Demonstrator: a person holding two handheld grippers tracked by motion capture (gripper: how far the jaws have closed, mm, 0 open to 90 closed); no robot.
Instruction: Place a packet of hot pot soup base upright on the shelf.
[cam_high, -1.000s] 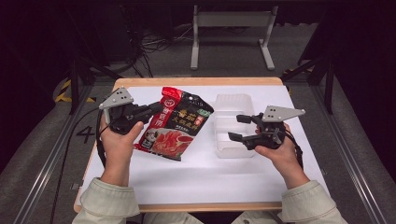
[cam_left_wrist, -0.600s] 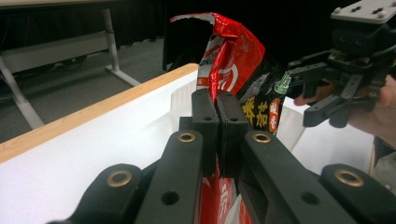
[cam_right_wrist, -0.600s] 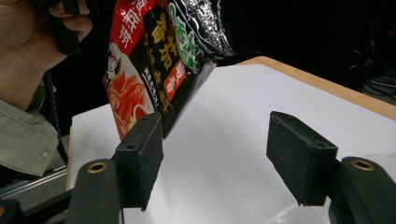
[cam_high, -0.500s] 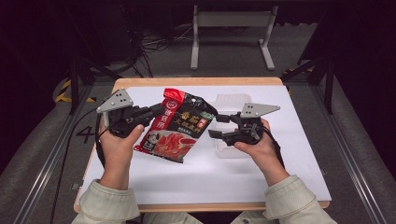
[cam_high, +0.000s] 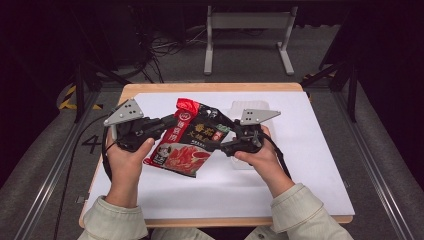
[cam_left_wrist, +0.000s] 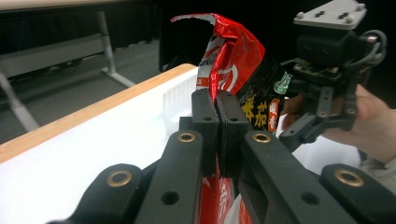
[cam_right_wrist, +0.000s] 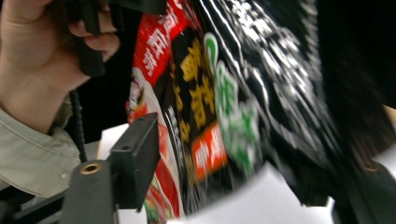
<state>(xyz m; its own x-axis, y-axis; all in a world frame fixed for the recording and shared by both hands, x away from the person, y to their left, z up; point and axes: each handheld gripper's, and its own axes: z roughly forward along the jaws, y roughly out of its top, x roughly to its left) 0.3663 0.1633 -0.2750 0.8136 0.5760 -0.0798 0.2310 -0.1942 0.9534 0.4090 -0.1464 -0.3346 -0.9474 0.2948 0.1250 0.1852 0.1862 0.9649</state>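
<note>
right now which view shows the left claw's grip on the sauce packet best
The left gripper view: the left claw is shut on the sauce packet, pinching its red edge. The high view shows the whole packet held above the table. The right gripper view shows its printed face, blurred, between the right claw's jaws.

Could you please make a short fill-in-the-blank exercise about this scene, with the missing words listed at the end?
1. The left gripper is shut on the edge of the red and black ______.
2. The food pouch is held above a table with a ______ cover.
3. The right gripper reaches the pouch with its jaws ______, one on each side of it, not yet pressing.
4. Behind the pouch on the table lies a white ______.

Missing words: pouch; white; open; tray
</note>
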